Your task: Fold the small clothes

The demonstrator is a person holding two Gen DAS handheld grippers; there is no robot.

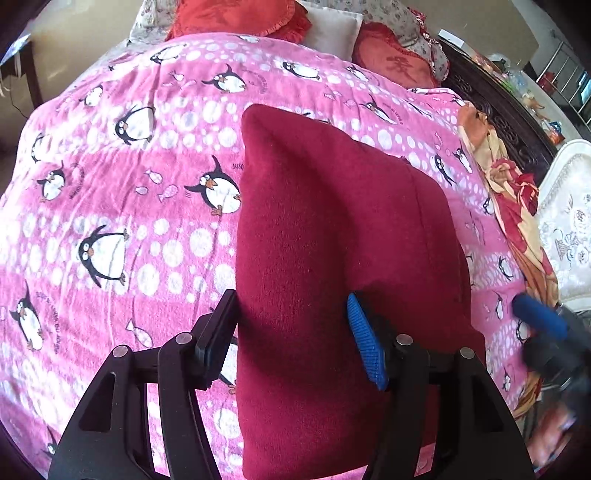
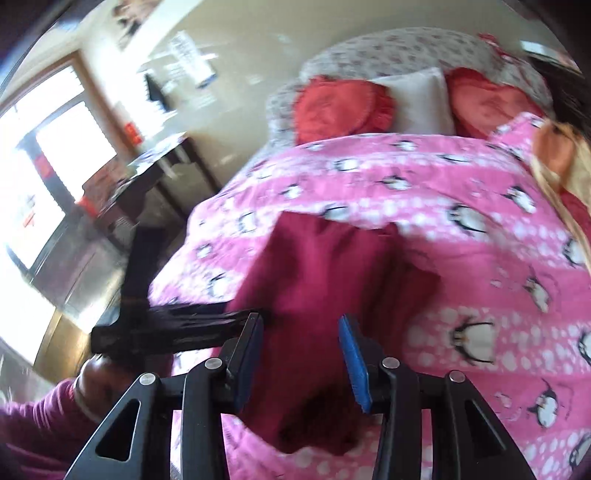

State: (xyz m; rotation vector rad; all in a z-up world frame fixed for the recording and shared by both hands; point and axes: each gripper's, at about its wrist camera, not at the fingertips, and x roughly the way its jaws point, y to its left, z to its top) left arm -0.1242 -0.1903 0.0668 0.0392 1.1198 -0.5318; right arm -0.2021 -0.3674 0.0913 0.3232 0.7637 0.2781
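The dark red garment (image 1: 332,258) lies on the bed's pink penguin blanket (image 1: 129,221), both the left gripper (image 1: 291,339) and right gripper (image 2: 301,354) spread apart astride its near edge, apparently for a fold.

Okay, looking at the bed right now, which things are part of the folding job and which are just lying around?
Part of the job:
- dark red garment
- left gripper, open around it
- right gripper, open around it
- pink penguin blanket underneath

Just lying about:
- red heart cushions
- white pillow
- floral cloth at the bed's edge
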